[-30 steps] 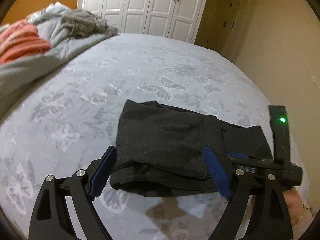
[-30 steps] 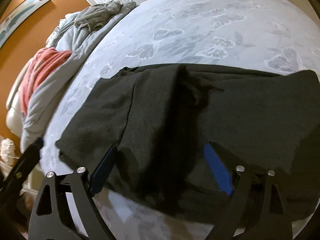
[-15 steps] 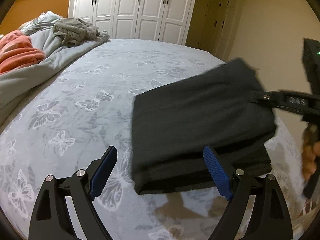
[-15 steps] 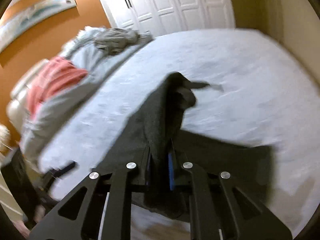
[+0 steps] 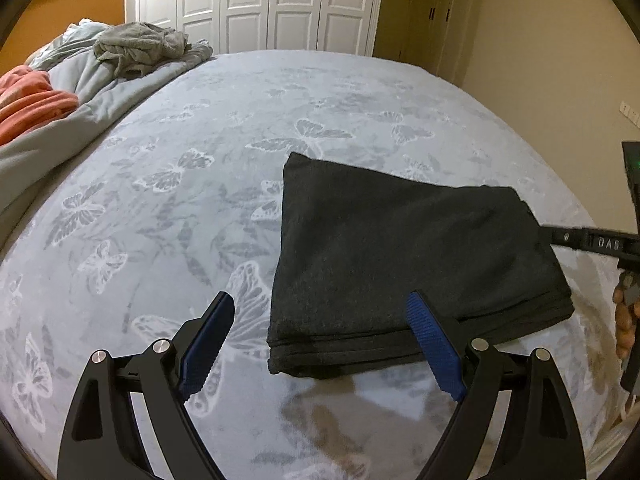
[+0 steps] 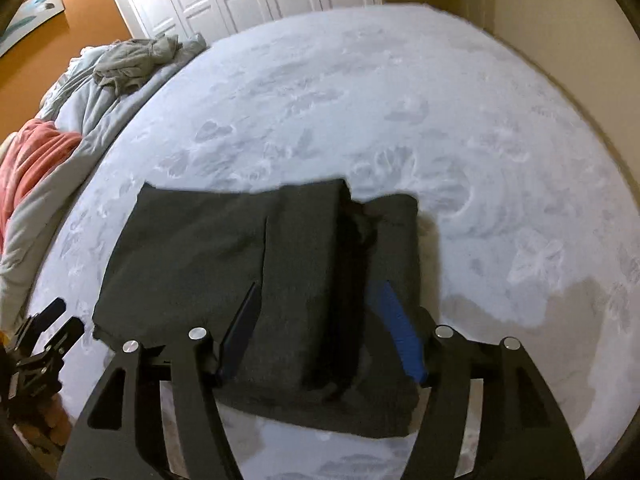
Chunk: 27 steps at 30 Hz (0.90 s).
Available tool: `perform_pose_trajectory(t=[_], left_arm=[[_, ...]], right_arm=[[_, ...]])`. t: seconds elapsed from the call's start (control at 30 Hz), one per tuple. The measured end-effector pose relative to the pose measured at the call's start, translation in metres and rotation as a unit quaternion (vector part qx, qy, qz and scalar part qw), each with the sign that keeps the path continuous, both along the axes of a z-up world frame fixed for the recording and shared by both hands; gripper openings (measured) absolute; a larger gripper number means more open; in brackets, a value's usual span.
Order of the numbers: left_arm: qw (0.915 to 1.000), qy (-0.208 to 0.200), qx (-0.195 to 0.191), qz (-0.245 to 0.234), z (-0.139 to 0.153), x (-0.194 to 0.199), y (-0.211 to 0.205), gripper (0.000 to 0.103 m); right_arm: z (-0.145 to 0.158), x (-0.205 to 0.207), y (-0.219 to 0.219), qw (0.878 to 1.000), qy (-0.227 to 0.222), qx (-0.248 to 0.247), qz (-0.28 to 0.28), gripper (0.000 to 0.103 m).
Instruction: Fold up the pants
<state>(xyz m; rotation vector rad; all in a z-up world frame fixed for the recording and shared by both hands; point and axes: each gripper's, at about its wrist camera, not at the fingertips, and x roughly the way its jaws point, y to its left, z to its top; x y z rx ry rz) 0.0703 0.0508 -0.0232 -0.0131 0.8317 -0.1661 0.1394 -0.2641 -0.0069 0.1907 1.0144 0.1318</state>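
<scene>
I see folded pants (image 5: 404, 256) on the bed (image 5: 240, 128) near its front edge; bedding heap (image 5: 100, 80) far left behind.

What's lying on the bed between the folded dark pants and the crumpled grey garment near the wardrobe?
Nothing: only bare butterfly-print bedspread separates the folded dark grey pants from the crumpled grey garment, clearest in the left wrist view.

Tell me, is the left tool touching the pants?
Cannot tell. In the left wrist view the left tool is open; one pad overlaps the pants, contact unclear.

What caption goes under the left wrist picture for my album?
Open left claw hovers by folded dark grey fabric pants on the butterfly-print bedspread.
</scene>
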Motion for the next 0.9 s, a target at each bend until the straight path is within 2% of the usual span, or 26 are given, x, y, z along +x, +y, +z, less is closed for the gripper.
perform_pose_trajectory(t=[0.07, 0.1, 0.17, 0.2, 0.33, 0.4, 0.43, 0.5, 0.57, 0.6, 0.63, 0.67, 0.7, 0.77, 0.83, 0.87, 0.9], left_arm=[[1.0000, 0.004, -0.001, -0.002, -0.002, 0.002, -0.001, 0.085], [1.0000, 0.005, 0.000, -0.004, -0.003, 0.002, -0.003, 0.085], [0.9999, 0.004, 0.007, -0.008, -0.004, 0.002, -0.006, 0.085], [0.9999, 0.003, 0.010, -0.011, -0.005, 0.001, -0.008, 0.085], [0.9998, -0.001, 0.015, -0.015, -0.005, -0.002, -0.010, 0.086], [0.9998, 0.002, 0.012, -0.016, -0.005, -0.002, -0.010, 0.086], [0.9998, 0.003, 0.011, -0.016, -0.005, -0.002, -0.010, 0.086], [0.9998, 0.004, 0.013, -0.016, -0.006, -0.002, -0.011, 0.086], [0.9998, 0.004, 0.015, -0.016, -0.005, -0.002, -0.011, 0.086], [0.9998, 0.002, 0.011, -0.015, -0.005, -0.002, -0.011, 0.086], [0.9999, 0.001, 0.005, -0.013, -0.004, -0.002, -0.009, 0.086], [0.9999, 0.001, -0.005, -0.012, -0.003, 0.000, -0.006, 0.086], [0.9996, 0.005, -0.023, -0.012, -0.002, 0.002, -0.002, 0.086], [0.9977, 0.020, -0.063, -0.009, -0.001, 0.010, 0.008, 0.086], [0.9900, 0.055, -0.130, 0.008, -0.008, 0.025, 0.023, 0.086], [0.9823, 0.081, -0.167, 0.023, -0.017, 0.036, 0.032, 0.086], [0.9768, 0.098, -0.188, 0.034, -0.025, 0.042, 0.036, 0.086]], right_arm=[[-0.020, 0.008, 0.004, 0.999, 0.038, 0.015, 0.011, 0.060], [-0.031, 0.007, 0.009, 0.998, 0.053, 0.018, 0.016, 0.046], [-0.032, 0.003, 0.014, 0.999, 0.045, 0.014, 0.020, 0.031], [-0.024, 0.000, 0.017, 0.999, 0.036, -0.001, 0.024, 0.015], [0.023, -0.018, 0.010, 0.999, -0.026, 0.029, 0.035, 0.012], [0.025, -0.023, 0.006, 0.999, -0.036, -0.002, 0.028, 0.014], [0.013, -0.021, 0.006, 0.999, -0.020, -0.033, 0.026, 0.015], [-0.021, -0.014, 0.005, 0.997, 0.042, -0.068, 0.025, 0.024], [-0.016, -0.015, 0.002, 0.997, 0.035, -0.060, 0.017, 0.024], [-0.003, -0.017, 0.000, 0.998, 0.023, -0.056, 0.010, 0.026], [0.010, -0.022, -0.005, 0.999, 0.001, -0.047, -0.001, 0.032], [0.022, -0.027, -0.011, 0.999, -0.019, -0.034, -0.011, 0.049], [0.029, -0.029, -0.016, 0.999, -0.027, -0.028, -0.017, 0.058], [0.034, -0.033, -0.027, 0.999, -0.036, -0.023, -0.032, 0.059], [0.026, -0.034, -0.039, 0.999, -0.017, -0.006, -0.044, 0.060], [0.018, -0.034, -0.045, 0.999, 0.002, 0.007, -0.051, 0.061], [0.013, -0.032, -0.045, 0.998, 0.014, 0.019, -0.051, 0.064]])
